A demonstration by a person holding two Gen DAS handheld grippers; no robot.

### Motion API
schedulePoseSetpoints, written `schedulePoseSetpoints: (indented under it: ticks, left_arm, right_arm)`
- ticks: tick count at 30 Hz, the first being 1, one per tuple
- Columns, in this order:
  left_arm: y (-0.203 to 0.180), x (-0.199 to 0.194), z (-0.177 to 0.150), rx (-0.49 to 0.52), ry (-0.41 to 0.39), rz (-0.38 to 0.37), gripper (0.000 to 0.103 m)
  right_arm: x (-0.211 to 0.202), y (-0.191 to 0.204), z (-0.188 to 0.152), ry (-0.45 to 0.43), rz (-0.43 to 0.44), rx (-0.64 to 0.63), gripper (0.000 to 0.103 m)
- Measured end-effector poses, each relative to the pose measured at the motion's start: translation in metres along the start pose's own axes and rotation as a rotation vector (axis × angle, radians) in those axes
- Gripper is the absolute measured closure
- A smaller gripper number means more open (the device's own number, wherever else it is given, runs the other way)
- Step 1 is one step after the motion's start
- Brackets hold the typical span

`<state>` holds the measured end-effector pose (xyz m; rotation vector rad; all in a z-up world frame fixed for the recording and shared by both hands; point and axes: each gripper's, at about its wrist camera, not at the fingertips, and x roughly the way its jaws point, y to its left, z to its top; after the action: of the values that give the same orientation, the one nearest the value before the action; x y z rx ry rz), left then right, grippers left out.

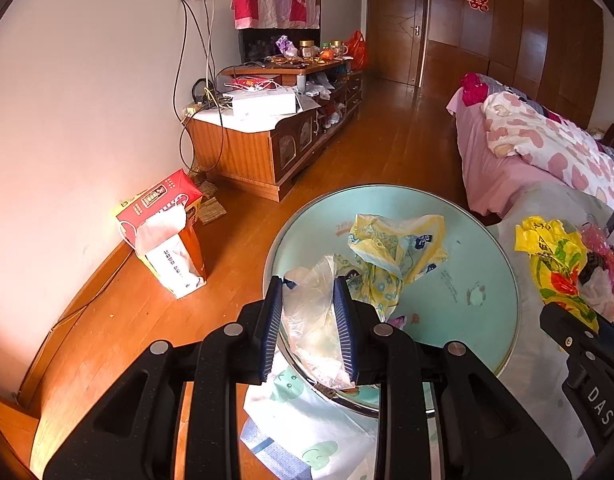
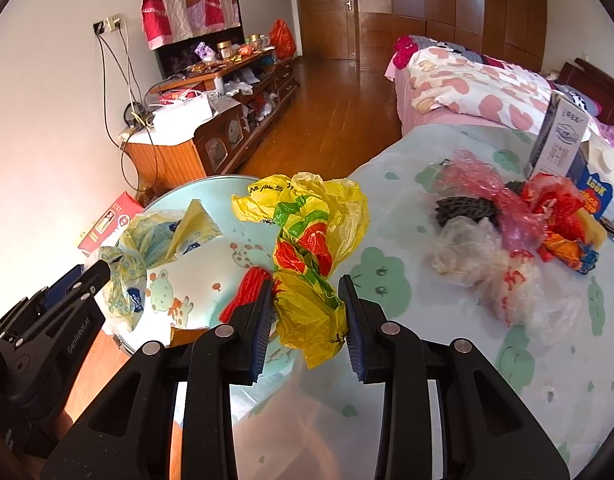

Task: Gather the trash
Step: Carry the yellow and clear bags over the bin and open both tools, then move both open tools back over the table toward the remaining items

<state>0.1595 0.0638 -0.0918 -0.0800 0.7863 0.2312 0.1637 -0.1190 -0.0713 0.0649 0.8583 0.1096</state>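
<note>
My left gripper point(image 1: 308, 284) is shut on a crumpled clear plastic bag point(image 1: 315, 320), held over the near rim of a round pale-green basin point(image 1: 479, 240). A yellow-and-blue patterned bag point(image 1: 395, 248) lies in that basin. In the right wrist view my right gripper point(image 2: 306, 282) is shut on a yellow bag with red and green print point(image 2: 307, 240), at the basin's point(image 2: 211, 248) right edge. A red mesh piece point(image 2: 249, 288) lies just left of its fingers. The left gripper point(image 2: 95, 276) shows at the far left, and the right gripper point(image 1: 555, 316) shows beside the left one.
A heap of trash lies on the cloud-print cloth point(image 2: 407, 292): pink plastic point(image 2: 471, 184), clear bags point(image 2: 487, 272), red and orange wrappers point(image 2: 555, 216). A carton point(image 2: 559, 140) stands behind it. A red tissue box point(image 1: 167, 232) sits on the wooden floor by the wall.
</note>
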Motion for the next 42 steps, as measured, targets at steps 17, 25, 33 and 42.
schedulePoseSetpoints:
  ticks: [17,25,33,42]
  left_arm:
    - [0.007,0.006,0.0,-0.022,0.013,0.035,0.052]
    - [0.009,-0.004,0.001,-0.038,-0.012,0.047,0.036]
    - [0.004,-0.017,-0.001,-0.054,-0.021,0.046,0.015]
    - [-0.019,-0.041,-0.007,0.009,-0.059,0.01,0.009]
  right_arm:
    - [0.023,0.008,0.005,0.039,0.073,0.005,0.057]
    - [0.005,0.001,0.008,-0.017,0.065,0.03,0.049]
    - [-0.029,-0.019,0.0,-0.109,-0.011,0.051,0.018]
    - [-0.05,-0.059,-0.011,-0.118,-0.077,0.121,0.016]
